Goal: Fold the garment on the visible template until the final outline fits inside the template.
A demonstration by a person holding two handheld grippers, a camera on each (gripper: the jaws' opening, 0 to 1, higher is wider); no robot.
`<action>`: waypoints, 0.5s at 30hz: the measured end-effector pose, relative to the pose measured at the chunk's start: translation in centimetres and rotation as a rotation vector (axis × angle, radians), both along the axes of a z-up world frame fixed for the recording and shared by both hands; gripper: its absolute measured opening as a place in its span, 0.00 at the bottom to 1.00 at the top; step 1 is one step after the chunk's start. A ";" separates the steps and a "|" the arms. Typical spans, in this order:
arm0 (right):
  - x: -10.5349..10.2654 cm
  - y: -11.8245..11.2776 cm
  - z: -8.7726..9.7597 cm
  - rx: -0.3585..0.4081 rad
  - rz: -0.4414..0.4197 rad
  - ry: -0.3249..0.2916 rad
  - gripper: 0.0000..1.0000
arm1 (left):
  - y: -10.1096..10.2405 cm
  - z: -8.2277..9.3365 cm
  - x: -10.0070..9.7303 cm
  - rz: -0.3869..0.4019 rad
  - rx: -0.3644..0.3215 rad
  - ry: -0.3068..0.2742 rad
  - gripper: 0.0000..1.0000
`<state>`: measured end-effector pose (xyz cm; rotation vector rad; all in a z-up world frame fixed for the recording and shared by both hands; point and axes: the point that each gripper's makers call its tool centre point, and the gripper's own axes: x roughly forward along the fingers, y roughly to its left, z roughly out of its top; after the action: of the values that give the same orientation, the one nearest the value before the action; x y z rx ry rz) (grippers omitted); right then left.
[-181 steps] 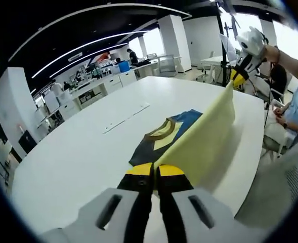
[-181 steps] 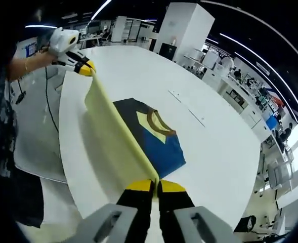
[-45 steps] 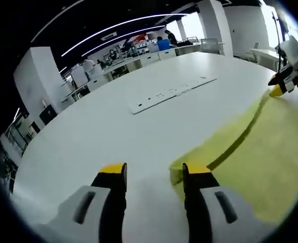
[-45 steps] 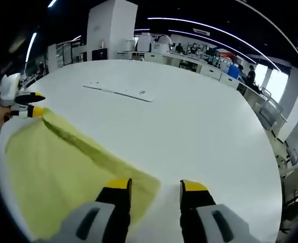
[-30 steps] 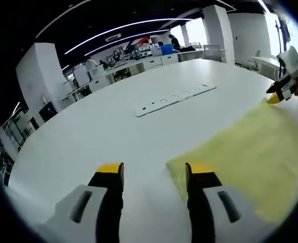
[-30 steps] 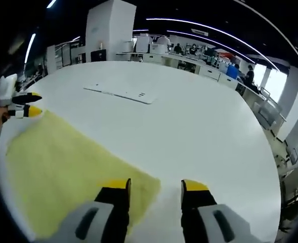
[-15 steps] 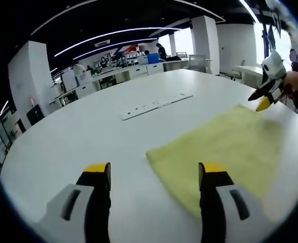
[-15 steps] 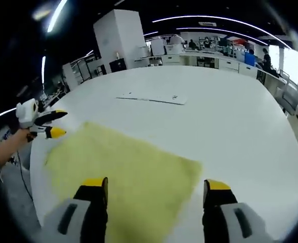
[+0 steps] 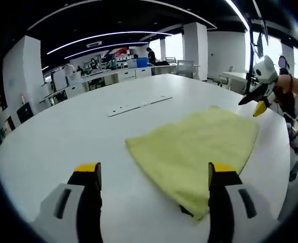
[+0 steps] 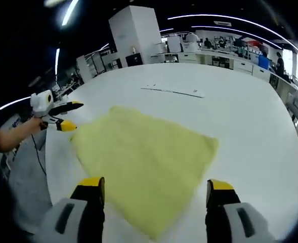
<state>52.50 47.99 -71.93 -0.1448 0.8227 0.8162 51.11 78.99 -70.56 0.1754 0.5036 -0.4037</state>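
The yellow template (image 9: pixel 197 147) lies flat on the white table (image 9: pixel 62 131), spread as a rough 4-sided sheet, and it covers the garment. A small dark sliver (image 9: pixel 186 210) peeks from under its near edge in the left gripper view; it is probably the garment, though it is too small to be sure.

The left gripper (image 9: pixel 154 174) hangs above the table with its jaws wide apart and empty, one yellow tip to each side of the sheet's near corner. The right gripper (image 10: pixel 156 195) is likewise spread and holds nothing, poised over the sheet's near edge. Each gripper also appears in the other's view, off the far corner of the sheet, with jaws parted there too.

The sheet looks thin, light and limp, so it should drape and sag rather than hold a line, and a pull at 1 point would likely drag the fabric beneath. The safest hold seems to be 2 adjacent corners, pinched right at the edge and lifted together, keeping the cloth taut between them so the fold lands straight. The smooth table may let it slide.
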 end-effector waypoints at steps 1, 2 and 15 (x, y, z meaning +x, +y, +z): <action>-0.3 0.0 0.0 0.000 0.004 0.000 0.82 | -0.1 0.0 -0.3 -0.005 -0.001 0.001 0.85; -0.7 -0.1 0.0 0.000 0.007 0.002 0.82 | -0.1 -0.1 -0.6 -0.010 -0.001 0.003 0.86; -4.4 -1.9 -0.8 -0.023 -0.008 -0.007 0.61 | -0.6 -1.8 -5.6 -0.019 -0.070 0.083 0.62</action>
<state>48.15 46.07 -72.73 -0.1645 0.8261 0.7984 45.54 78.41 -72.33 0.0961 0.5684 -0.4483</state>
